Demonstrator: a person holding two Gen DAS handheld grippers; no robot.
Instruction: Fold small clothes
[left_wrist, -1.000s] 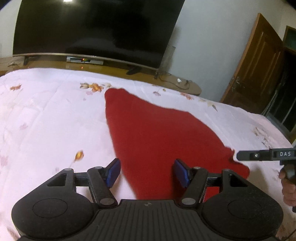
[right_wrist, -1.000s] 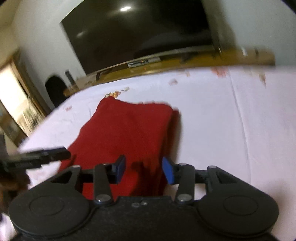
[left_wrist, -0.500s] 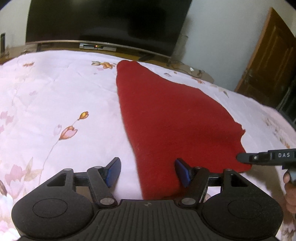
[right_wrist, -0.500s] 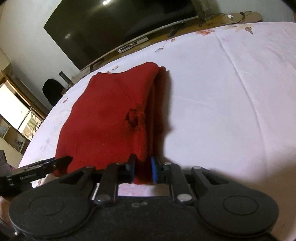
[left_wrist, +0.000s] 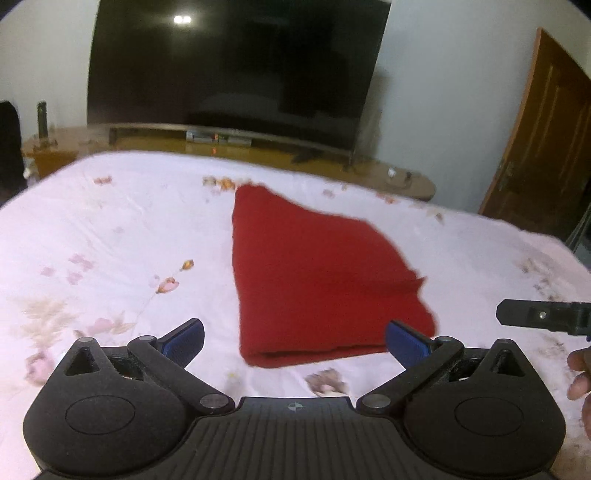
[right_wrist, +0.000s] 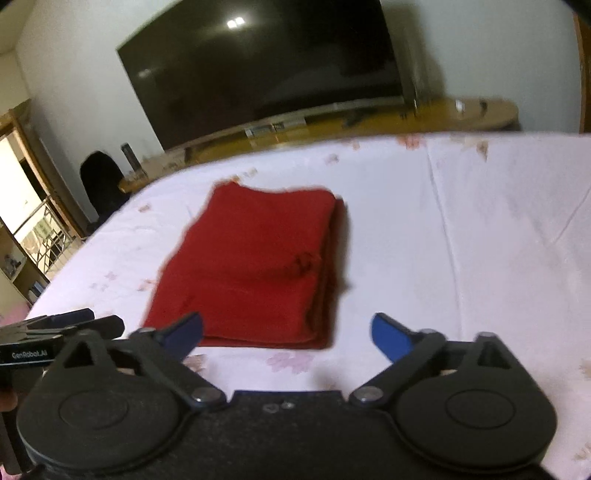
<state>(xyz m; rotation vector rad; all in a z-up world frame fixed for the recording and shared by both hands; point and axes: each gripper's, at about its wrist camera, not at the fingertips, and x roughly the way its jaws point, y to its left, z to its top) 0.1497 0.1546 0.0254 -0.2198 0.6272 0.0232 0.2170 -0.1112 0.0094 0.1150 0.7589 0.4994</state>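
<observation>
A bed (left_wrist: 110, 229) under a pale pink floral sheet fills most of both views, its far edge running toward twelve o'clock, where a dark television (left_wrist: 236, 66) stands on a low wooden cabinet (left_wrist: 155, 140). A brown door (left_wrist: 546, 147) shows at two o'clock in the left wrist view. The folded red garment (left_wrist: 314, 280) lies flat on the sheet, just past the fingertips in both views; in the right wrist view (right_wrist: 255, 269) its stacked layers show along the edge at three o'clock, and a small pucker sits near that edge. The left gripper (left_wrist: 295, 341) has its jaws opening, spread wide, with the garment's near fold seen between the blue pads (left_wrist: 184, 341) but not touched by them. The right gripper (right_wrist: 288, 332) is likewise opening, its jaws wide apart, its pads clear of the cloth. In the left wrist view a few fingers (left_wrist: 580, 373) of the person's hand show at four o'clock.
</observation>
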